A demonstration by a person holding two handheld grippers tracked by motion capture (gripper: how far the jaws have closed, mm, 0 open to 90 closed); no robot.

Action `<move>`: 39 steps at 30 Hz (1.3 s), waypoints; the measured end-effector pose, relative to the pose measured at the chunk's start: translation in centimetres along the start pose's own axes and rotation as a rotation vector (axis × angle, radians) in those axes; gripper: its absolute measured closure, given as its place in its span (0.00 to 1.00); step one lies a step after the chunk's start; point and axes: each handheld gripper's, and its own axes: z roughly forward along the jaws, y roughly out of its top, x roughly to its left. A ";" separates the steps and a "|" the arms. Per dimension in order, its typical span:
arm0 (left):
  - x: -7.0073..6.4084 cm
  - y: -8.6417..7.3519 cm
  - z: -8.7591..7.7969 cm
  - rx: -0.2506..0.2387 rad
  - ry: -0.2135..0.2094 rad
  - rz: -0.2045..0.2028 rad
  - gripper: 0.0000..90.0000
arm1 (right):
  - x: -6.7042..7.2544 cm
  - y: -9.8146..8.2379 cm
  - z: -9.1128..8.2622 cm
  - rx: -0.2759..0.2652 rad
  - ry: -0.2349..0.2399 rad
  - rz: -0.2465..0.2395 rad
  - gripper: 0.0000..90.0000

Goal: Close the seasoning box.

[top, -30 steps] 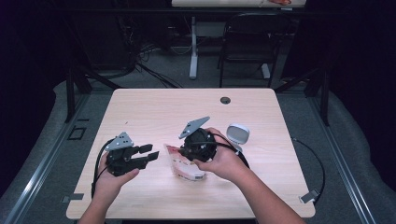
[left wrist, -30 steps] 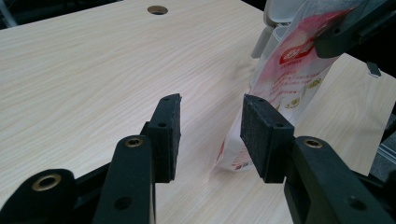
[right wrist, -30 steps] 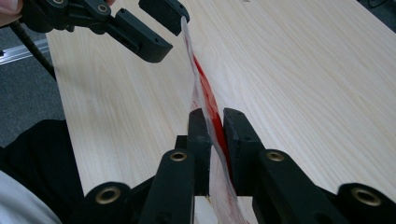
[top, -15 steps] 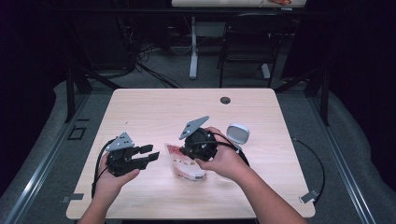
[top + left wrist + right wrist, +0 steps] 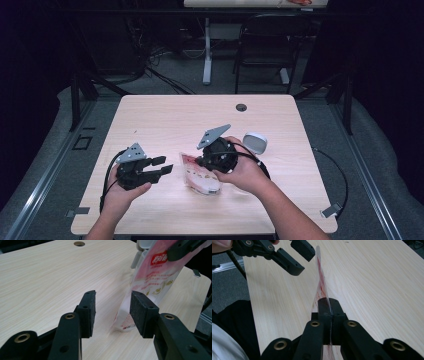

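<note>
Seemingly a handover set-up: a snack pouch pinched upright by one gripper while the other waits beside it.

At table centre, toward the near edge, the right gripper [image 5: 329,305] is clenched on the thin edge of the pink-and-white pouch [image 5: 199,175], holding it on end with its lower corner resting on the table [image 5: 165,120], probably so the flat face is offered to the other tool. To its left, the left gripper [image 5: 161,167] points at the pouch with its jaws parted; they have just been opening a little, and its pads [image 5: 88,307] stand short of the pouch, which lies just beyond them rather than between. Farther right sits a small white container [image 5: 255,142], possibly the pouch's destination, though its blurred form leaves this uncertain.
</note>
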 end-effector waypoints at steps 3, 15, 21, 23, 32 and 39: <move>-0.1 -0.1 0.2 0.000 -0.008 0.006 0.61 | 0.0 -0.1 -0.2 -0.011 0.009 0.004 1.00; -0.7 -0.1 0.8 0.004 -0.054 0.028 0.55 | 0.3 -0.3 -1.7 -0.077 0.016 -0.001 1.00; -0.9 -0.1 1.0 0.005 -0.069 0.040 0.52 | 0.5 -0.1 -2.4 -0.111 0.014 -0.011 1.00; -0.9 -0.1 1.0 -0.003 -0.077 0.046 0.52 | 0.6 0.0 -2.6 -0.118 0.015 -0.016 1.00; -1.4 -0.1 1.5 -0.001 -0.113 0.058 0.49 | 0.7 0.6 -3.3 -0.123 0.025 -0.037 1.00; -1.8 -0.2 2.1 0.011 -0.162 0.068 0.44 | 0.8 0.8 -3.7 -0.140 0.028 -0.040 1.00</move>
